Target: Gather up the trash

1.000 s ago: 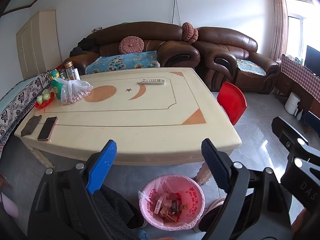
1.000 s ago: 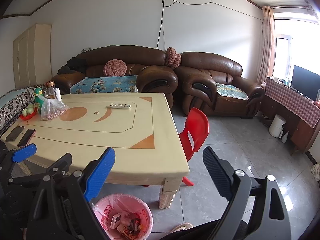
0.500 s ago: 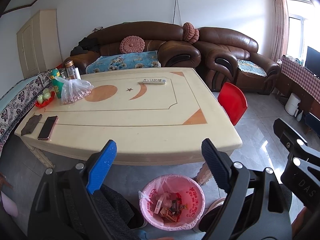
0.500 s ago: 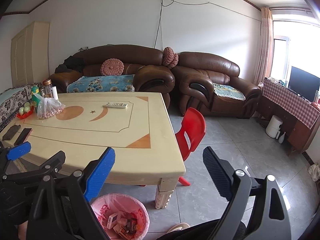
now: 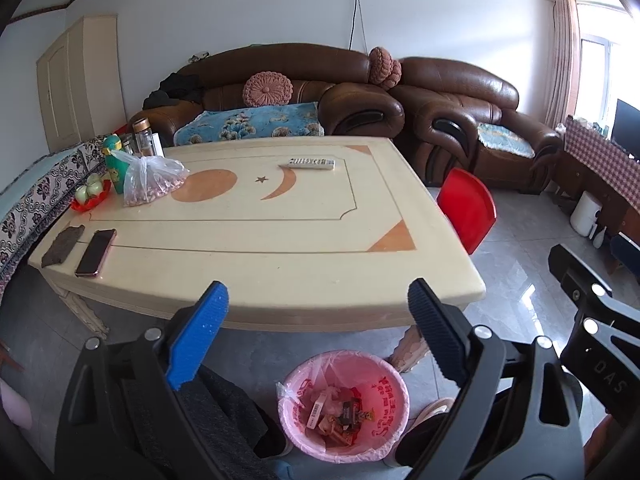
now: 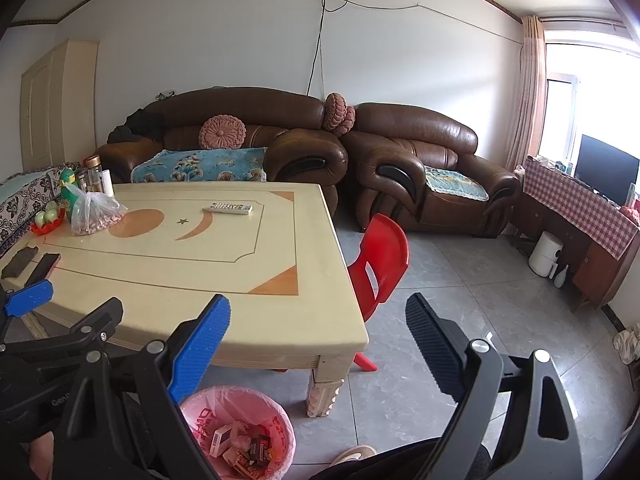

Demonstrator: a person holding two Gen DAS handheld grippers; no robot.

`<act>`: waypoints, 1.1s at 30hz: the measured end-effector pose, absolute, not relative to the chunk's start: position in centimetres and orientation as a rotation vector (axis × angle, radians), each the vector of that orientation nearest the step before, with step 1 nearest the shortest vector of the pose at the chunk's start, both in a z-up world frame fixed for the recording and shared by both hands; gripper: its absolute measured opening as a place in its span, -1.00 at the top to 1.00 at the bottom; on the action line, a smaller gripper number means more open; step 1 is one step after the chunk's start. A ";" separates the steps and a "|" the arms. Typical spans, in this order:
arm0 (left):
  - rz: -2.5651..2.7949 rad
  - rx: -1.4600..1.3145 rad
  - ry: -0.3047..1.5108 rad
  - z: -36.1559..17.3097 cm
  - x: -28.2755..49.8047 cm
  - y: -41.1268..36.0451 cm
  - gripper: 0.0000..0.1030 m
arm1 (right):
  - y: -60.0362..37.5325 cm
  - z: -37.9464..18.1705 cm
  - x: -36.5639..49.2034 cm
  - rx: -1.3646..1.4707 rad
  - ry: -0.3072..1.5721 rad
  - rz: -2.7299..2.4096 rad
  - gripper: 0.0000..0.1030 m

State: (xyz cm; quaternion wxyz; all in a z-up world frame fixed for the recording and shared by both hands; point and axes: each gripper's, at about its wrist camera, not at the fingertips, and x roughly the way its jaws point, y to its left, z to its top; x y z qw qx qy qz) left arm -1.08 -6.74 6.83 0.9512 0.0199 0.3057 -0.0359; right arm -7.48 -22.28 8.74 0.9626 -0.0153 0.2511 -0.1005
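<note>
A bin with a pink bag liner (image 5: 382,360) stands on the floor by the table's near edge, with small boxes and wrappers (image 5: 338,414) inside. It also shows in the right wrist view (image 6: 276,424). My left gripper (image 5: 318,300) is open and empty, held above the bin in front of the table. My right gripper (image 6: 318,316) is open and empty, to the right of the left one, above the table's near right corner.
The cream table (image 5: 280,280) carries a phone (image 5: 96,252), a dark cloth (image 5: 63,245), a bag of nuts (image 5: 150,182), bottles, a fruit dish and a remote (image 5: 312,163). A red chair (image 6: 380,264) stands at its right side. Brown sofas (image 6: 416,160) line the back.
The right wrist view has shifted slightly, so the table sits a little further left. Both grippers stay open and empty.
</note>
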 end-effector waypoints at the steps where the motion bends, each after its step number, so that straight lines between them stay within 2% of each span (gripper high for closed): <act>1: -0.063 0.048 0.612 6.8 -1.2 -6.8 -0.73 | -22.3 8.7 -7.5 -0.030 0.509 -0.204 -0.69; 33: -0.072 0.078 0.622 7.2 -1.5 -7.4 -0.75 | -22.4 8.5 -7.3 -0.037 0.514 -0.200 -0.69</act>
